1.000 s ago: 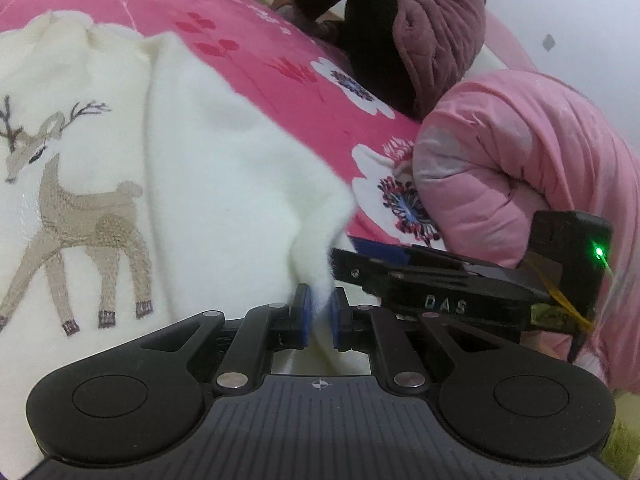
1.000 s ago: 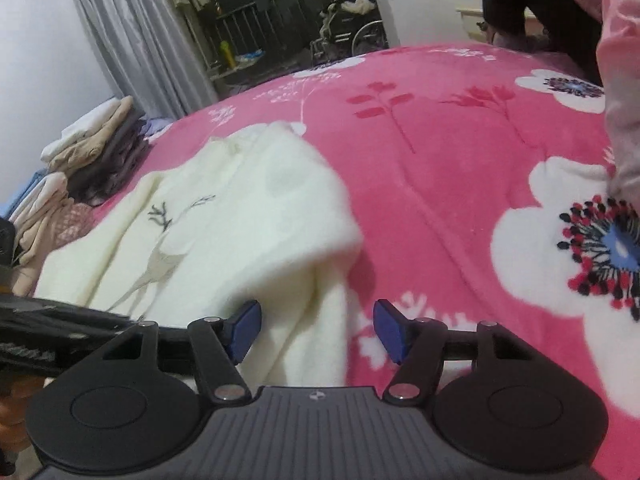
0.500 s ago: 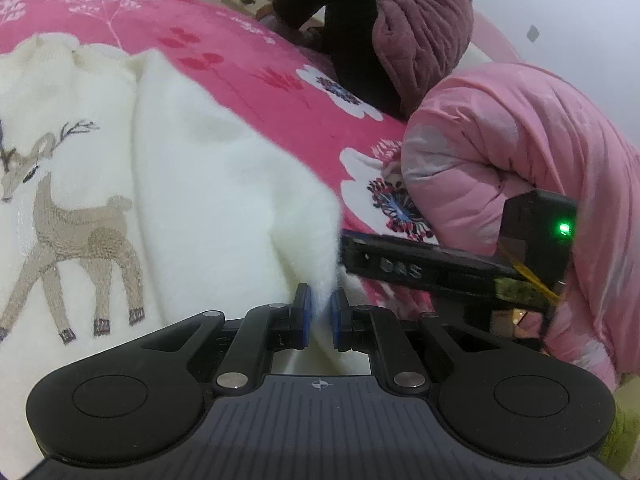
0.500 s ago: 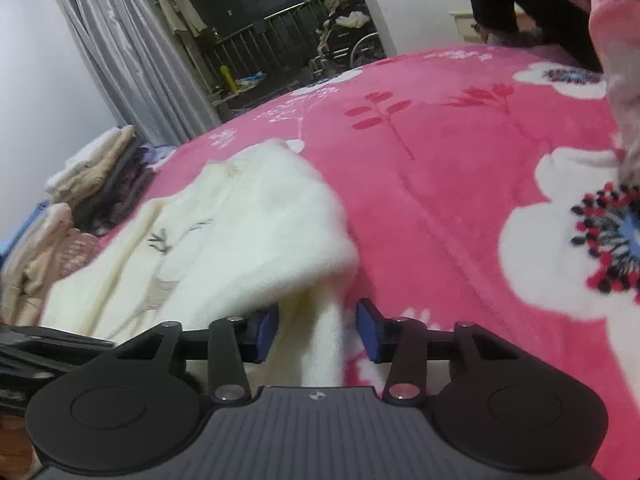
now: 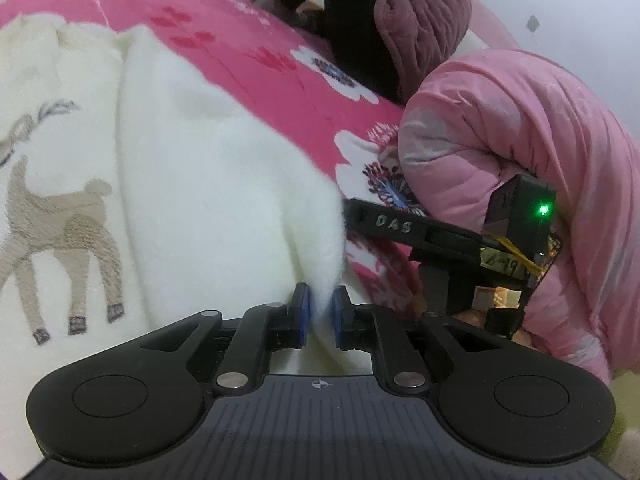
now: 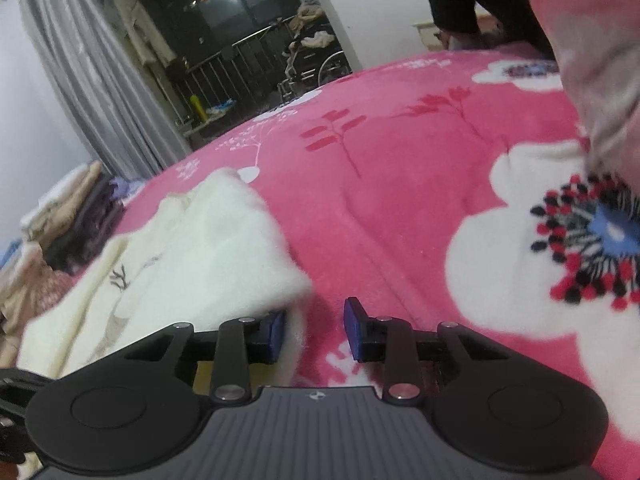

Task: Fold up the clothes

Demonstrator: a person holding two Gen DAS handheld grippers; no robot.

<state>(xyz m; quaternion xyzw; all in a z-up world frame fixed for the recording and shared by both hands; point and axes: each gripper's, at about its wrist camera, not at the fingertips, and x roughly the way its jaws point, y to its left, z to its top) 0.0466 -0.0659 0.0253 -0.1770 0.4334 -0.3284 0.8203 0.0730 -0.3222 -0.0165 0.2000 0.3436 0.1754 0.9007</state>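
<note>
A fluffy white sweater (image 5: 192,184) with a tan deer (image 5: 60,220) on it lies spread on the pink flowered blanket (image 5: 248,52). My left gripper (image 5: 319,314) is shut on the sweater's near right edge, and the fabric rises in a fold from between the blue pads (image 5: 302,312). Just right of that fold, the body of the right gripper shows as a black bar marked "DAS" (image 5: 394,225). In the right wrist view, my right gripper (image 6: 314,330) is partly open low over the blanket (image 6: 400,200). The sweater's corner (image 6: 224,256) touches its left pad (image 6: 276,330). Blur hides whether any fabric is in the gap.
A rolled pale pink quilt (image 5: 520,128) lies close on the right. A person in a mauve padded jacket (image 5: 420,4) sits at the bed's far edge. A stack of folded clothes (image 6: 72,208) lies at the far left, by a grey curtain (image 6: 88,72).
The right gripper's jaws have narrowed step by step, and the sweater fold that lay between them now sits at the left pad. The left gripper stays shut on the edge.
</note>
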